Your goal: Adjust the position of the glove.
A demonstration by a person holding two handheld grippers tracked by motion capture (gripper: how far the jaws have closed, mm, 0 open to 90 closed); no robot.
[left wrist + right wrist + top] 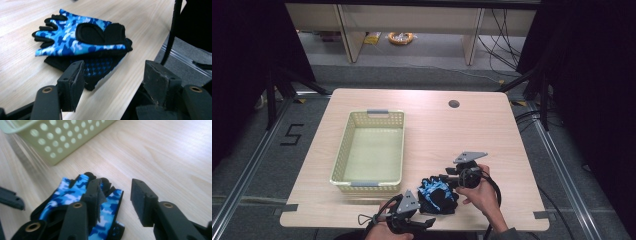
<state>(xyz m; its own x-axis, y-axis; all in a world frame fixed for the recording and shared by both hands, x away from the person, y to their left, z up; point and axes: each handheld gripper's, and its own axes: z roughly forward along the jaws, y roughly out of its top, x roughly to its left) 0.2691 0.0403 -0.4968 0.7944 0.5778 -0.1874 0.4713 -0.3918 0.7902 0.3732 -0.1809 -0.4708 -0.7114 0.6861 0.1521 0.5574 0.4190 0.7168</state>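
Lay flat on the pale wooden table (pixel 472 130), near its front edge and just right of the basket's (pixel 369 150) near corner: a pair of blue camouflage gloves (pixel 437 194) with black trim, stacked one on the other. Sat between the two tools, with the left gripper (pixel 424 221) just in front of the gloves at the table edge and the right gripper (pixel 448 175) touching or nearly touching their far right side. Seen in the left gripper view: gloves (pixel 80 40) ahead of the spread jaws, one jaw over the lower glove's black edge, the other out past the table edge, nothing pinched. Seen in the right gripper view: jaws apart, one resting over the gloves (pixel 67 192), the other over bare wood, no grip on the fabric. Beyond the gloves, the pale green perforated basket (pixel 62 142) stood empty. Further back, a round cable hole (pixel 454 104) in the tabletop, grey floor, dark curtains either side, cables on the floor
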